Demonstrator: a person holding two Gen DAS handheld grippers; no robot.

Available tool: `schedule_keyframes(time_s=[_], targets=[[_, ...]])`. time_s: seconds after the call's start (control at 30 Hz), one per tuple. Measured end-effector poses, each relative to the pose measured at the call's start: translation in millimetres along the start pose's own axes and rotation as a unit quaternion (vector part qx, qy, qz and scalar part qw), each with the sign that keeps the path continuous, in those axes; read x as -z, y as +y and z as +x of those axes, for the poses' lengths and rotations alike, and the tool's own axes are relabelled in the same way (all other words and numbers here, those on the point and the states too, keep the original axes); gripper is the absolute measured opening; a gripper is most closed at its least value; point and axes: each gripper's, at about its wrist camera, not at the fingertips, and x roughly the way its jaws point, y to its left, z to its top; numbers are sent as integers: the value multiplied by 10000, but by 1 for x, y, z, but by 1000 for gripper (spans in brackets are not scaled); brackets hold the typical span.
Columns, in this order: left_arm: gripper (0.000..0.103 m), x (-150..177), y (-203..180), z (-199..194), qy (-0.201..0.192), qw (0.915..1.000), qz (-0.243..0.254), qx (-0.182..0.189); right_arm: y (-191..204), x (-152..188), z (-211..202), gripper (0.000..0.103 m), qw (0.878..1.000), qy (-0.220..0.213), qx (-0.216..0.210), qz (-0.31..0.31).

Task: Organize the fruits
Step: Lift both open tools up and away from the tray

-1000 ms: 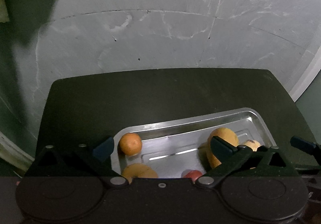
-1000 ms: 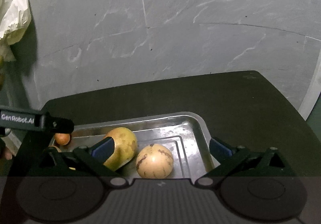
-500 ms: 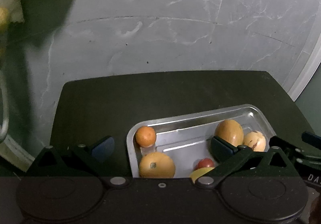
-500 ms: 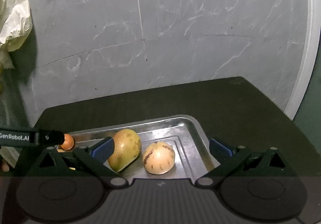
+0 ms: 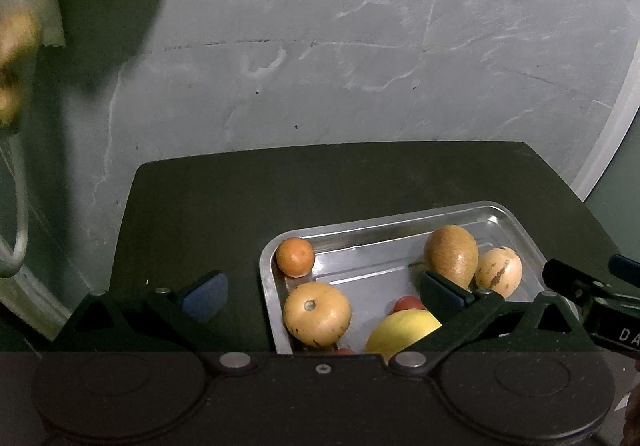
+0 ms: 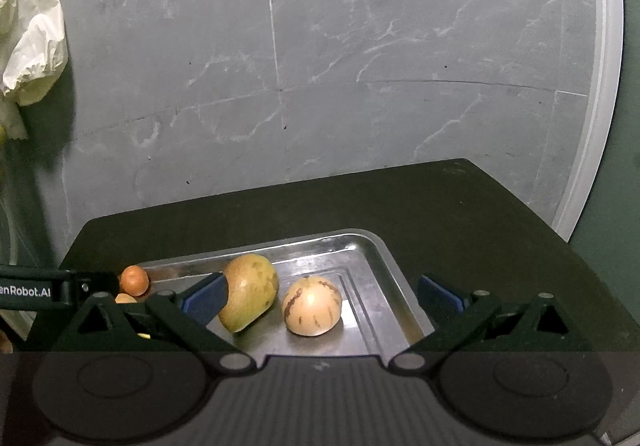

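The left gripper (image 5: 324,292) hovers with its fingers spread wide and empty, straddling the left rim of the metal tray (image 5: 267,286). Left of that rim the dark mat (image 5: 192,214) lies bare up to its edge. In the tray sit a small orange (image 5: 295,257), a round tan fruit (image 5: 317,314), a yellow fruit (image 5: 402,330), a mango (image 5: 451,256) and a streaked melon (image 5: 498,271). The right gripper (image 6: 322,296), also spread and empty, hangs over the tray's right end, with bare mat beyond it.
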Motion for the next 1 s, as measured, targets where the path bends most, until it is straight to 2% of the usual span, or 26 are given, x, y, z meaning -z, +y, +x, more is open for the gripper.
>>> schedule_keyframes(time_s=[0.17, 0.6, 0.83, 1.0], targets=[[102, 6, -1, -9, -132, 9999, 42, 15, 0, 6, -9, 103, 10000, -66, 3, -21], [102, 21, -11, -23, -105, 9999, 20, 96, -6, 14, -30, 103, 9998, -112, -39, -171], [102, 19, -22, -32, -281, 9996, -15, -103, -18, 11, -29, 103, 9990, -236, -296, -239], [102, 23, -33, -38, -209, 9990, -184, -359, -31, 10, -32, 103, 9980, -186, -532, -282]])
